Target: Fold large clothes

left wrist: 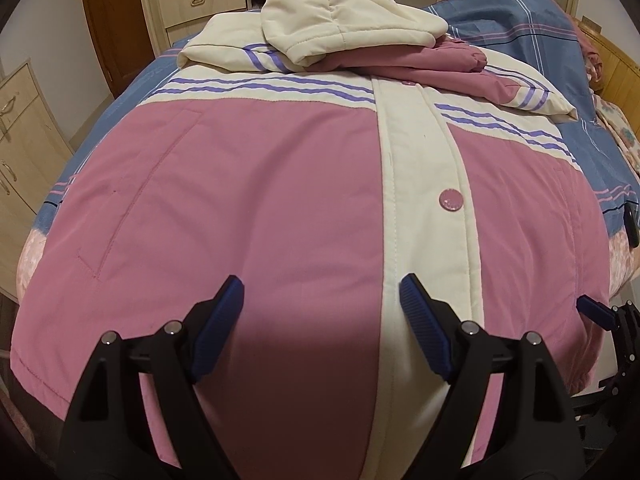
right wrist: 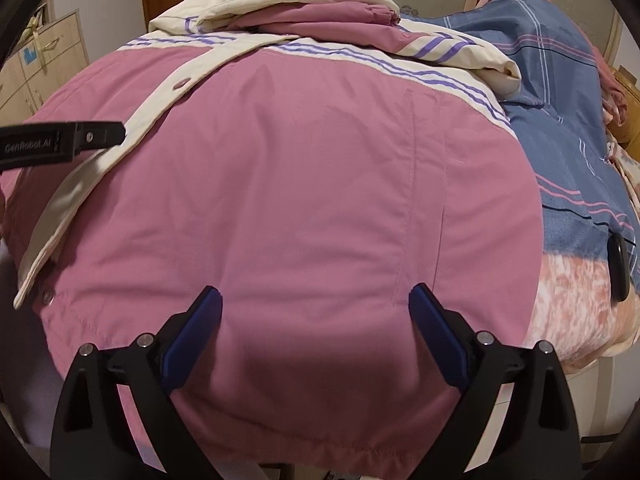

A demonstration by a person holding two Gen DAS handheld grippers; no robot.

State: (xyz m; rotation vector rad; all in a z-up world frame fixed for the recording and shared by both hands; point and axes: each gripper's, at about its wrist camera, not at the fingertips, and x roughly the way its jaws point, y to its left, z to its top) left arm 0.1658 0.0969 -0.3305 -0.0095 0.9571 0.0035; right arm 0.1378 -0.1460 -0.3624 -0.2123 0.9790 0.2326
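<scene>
A large pink and cream jacket (left wrist: 248,184) lies front side up on the bed, hem towards me. Its cream button band (left wrist: 424,184) runs down the middle with a pink snap (left wrist: 450,201). Both sleeves are folded across the chest, and the cream hood (left wrist: 344,20) lies on top at the far end. My left gripper (left wrist: 320,292) is open and empty just above the hem, left of the band. My right gripper (right wrist: 316,300) is open and empty above the jacket's right half (right wrist: 304,184). The left gripper's body shows in the right wrist view (right wrist: 60,142).
The bed has a blue striped cover (left wrist: 532,40) to the right and a pink floral blanket (right wrist: 576,304) at its near edge. A small black device (right wrist: 618,266) lies on the cover. Wooden drawers (left wrist: 16,160) stand on the left, a wardrobe (left wrist: 200,0) beyond the bed.
</scene>
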